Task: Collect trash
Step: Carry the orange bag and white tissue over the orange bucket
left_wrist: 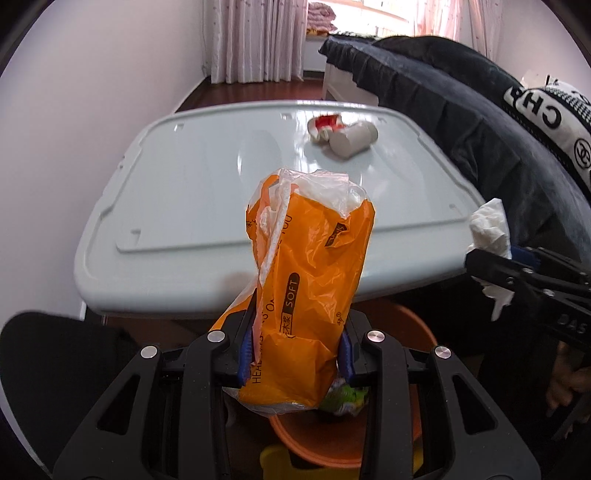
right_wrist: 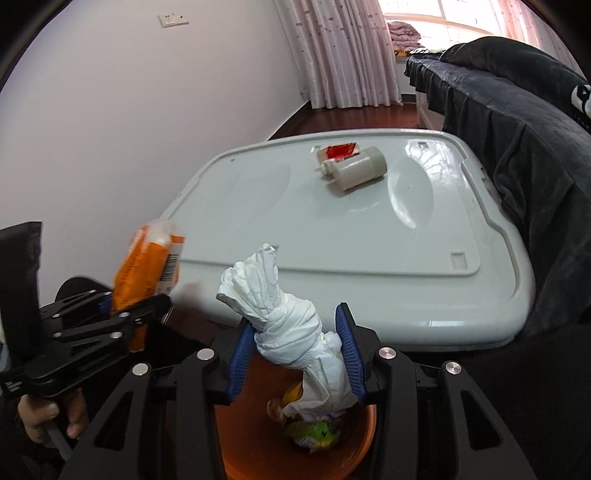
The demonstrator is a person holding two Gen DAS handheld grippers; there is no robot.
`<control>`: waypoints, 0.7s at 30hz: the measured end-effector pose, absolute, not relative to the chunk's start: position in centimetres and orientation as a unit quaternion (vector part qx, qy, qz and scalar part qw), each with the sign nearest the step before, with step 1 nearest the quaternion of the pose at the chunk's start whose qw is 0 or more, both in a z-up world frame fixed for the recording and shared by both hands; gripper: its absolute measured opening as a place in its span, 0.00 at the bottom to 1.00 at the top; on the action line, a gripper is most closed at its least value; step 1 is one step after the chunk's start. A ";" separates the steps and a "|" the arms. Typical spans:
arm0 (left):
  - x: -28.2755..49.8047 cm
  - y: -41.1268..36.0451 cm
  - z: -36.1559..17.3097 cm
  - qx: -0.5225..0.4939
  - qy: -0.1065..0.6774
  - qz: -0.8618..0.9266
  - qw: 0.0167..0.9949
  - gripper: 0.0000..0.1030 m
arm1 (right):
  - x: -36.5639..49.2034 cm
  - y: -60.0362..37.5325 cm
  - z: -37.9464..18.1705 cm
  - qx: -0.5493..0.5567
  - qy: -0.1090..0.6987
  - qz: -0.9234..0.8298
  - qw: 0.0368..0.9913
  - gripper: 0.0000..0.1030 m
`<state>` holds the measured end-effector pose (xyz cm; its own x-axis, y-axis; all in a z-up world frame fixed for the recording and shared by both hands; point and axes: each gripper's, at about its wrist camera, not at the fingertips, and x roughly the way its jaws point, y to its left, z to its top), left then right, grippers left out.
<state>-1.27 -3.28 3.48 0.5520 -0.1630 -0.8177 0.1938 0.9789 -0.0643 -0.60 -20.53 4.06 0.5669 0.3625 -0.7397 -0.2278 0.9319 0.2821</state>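
Setting: home bedroom
Far end: pink curtains (right_wrist: 343, 55), window (right_wrist: 454, 18), folded bedding (right_wrist: 402, 31)
Right: bed with dark cover (right_wrist: 498, 110)
Floor: dark wood floor (right_wrist: 332, 120)

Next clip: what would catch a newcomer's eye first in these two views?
The bright orange tissue wrapper clamped in the left gripper, held up over the orange bin. Next, the twisted white tissue gripped by the right gripper above the same bin. Behind them, on the pale grey lid, lie a grey cylinder and a red-and-white packet, touching.
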 end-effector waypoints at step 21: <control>-3.4 -4.4 -2.6 0.024 0.577 -0.141 0.804 0.33 | -3.7 -19.0 -0.7 0.064 0.521 0.171 0.834 0.43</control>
